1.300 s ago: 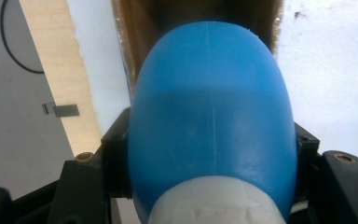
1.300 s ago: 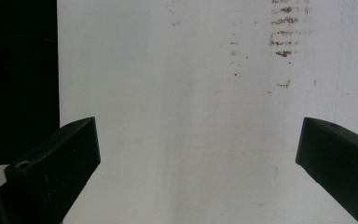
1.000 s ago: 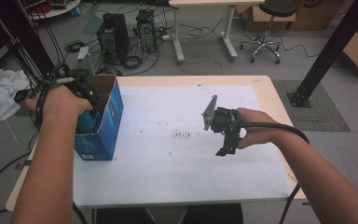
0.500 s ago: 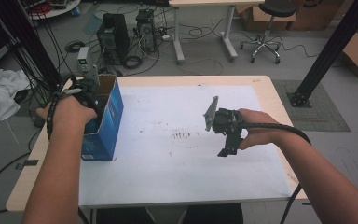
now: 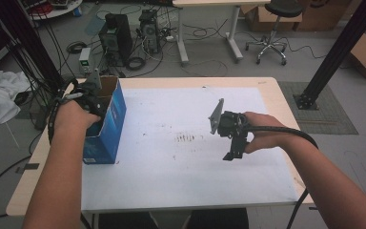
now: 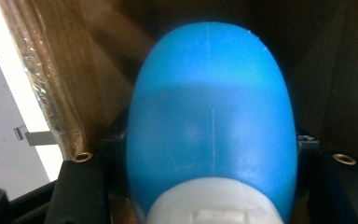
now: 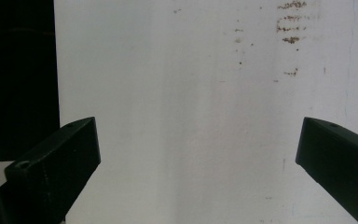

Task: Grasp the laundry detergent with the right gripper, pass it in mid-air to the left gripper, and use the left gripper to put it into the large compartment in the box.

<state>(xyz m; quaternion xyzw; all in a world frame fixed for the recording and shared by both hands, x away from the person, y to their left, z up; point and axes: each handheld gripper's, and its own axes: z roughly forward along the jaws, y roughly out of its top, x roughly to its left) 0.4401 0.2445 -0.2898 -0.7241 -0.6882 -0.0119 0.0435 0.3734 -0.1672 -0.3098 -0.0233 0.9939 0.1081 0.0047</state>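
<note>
Blue bottle point(image 6: 209, 126) sits clamped in my left tool point(image 5: 91, 98) down inside the open box point(image 5: 106, 125), presumably for lifting out; right tool point(image 7: 200, 154) hovers spread, empty, above the surface point(image 5: 181, 181).

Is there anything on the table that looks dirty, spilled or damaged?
Yes. The white sheet on the table carries a small patch of dark brown specks near its middle, like old stains; they also show in the right gripper view. The blue box stands upright at the left. Nothing looks spilled or broken.
</note>
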